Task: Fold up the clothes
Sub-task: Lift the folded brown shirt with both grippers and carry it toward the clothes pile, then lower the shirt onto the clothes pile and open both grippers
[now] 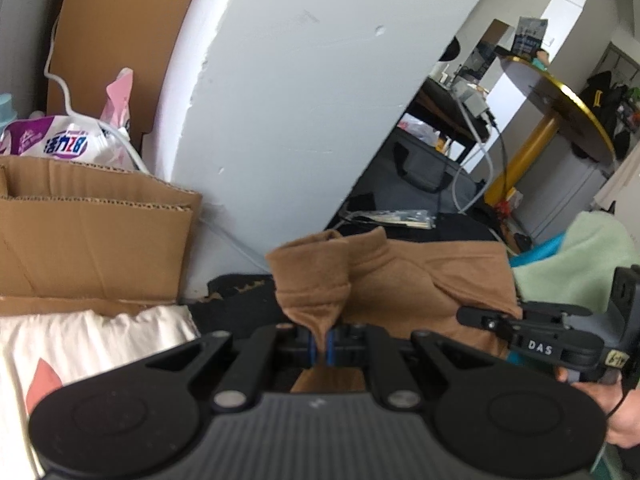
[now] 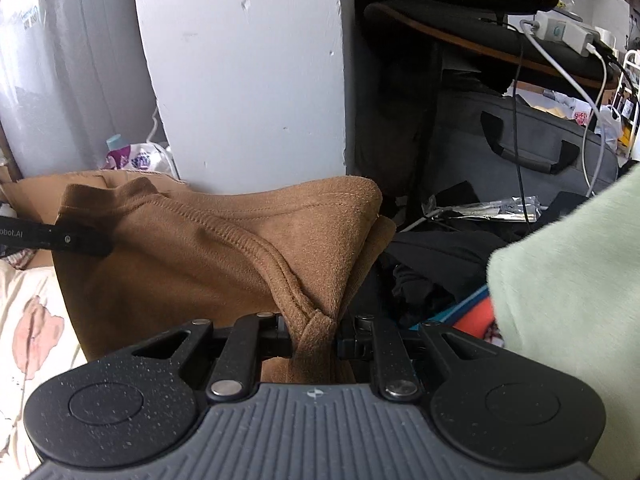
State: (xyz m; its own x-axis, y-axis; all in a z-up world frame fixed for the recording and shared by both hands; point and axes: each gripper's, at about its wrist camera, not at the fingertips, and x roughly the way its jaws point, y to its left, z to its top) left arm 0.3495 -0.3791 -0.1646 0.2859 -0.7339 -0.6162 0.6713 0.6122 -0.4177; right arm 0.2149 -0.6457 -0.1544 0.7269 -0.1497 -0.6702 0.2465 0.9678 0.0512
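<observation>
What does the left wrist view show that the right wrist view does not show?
Only the left wrist view shows the round gold-edged table and the open cardboard box. Only the right wrist view shows the white power strip on the dark desk. Both show the brown garment pinched in the left tongs and the right tongs, the grey bag, the white pillar and the pale green cloth.

A tan-brown knit garment [image 2: 192, 256] with stitched seams hangs stretched and bunched above the bedding, its ribbed cuff [image 1: 312, 276] standing at 12 o'clock, the body spreading toward 3 o'clock.
</observation>
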